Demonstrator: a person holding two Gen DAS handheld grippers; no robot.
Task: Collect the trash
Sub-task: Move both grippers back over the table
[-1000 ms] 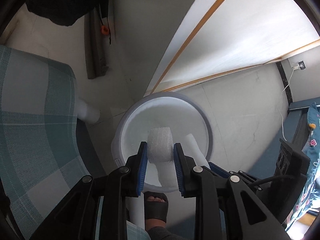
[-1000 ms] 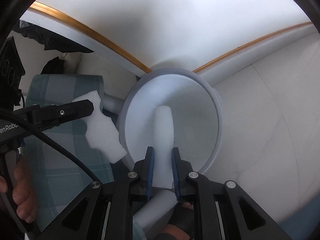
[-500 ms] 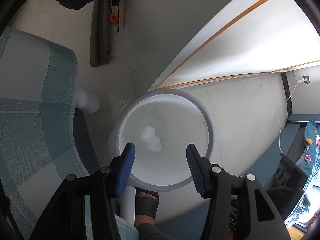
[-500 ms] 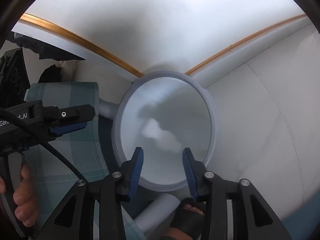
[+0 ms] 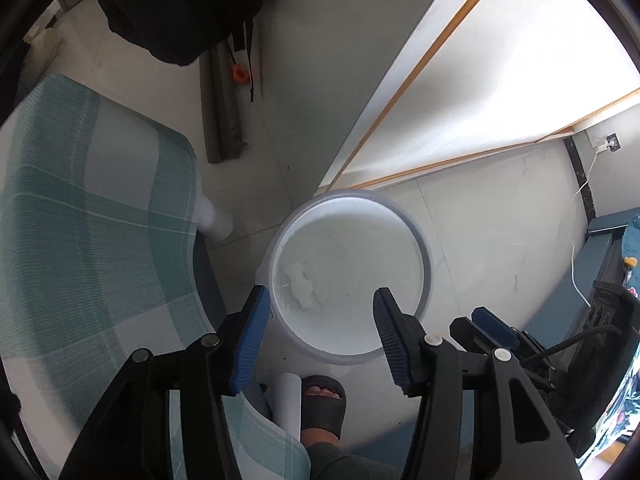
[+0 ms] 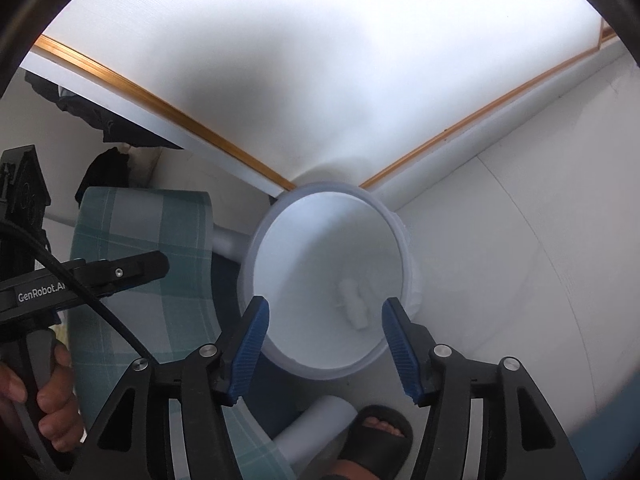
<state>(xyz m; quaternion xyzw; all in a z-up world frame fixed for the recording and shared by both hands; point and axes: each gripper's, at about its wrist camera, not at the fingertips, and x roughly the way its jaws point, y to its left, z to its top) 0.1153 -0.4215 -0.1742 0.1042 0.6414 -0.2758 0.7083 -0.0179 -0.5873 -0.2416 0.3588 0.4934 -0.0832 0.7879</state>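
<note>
Both grippers hang over a round white bin (image 5: 347,276) that stands on the floor (image 5: 492,232) beside a checked chair (image 5: 92,216). The left gripper (image 5: 320,320) has its blue fingers (image 5: 250,332) spread wide and released, nothing between them. The right gripper (image 6: 324,336) is likewise spread apart and holds nothing. White foam scraps (image 6: 354,302) lie at the bottom of the bin, clear of both grippers. A sandalled foot (image 5: 322,404) stands just beside the bin's near rim.
</note>
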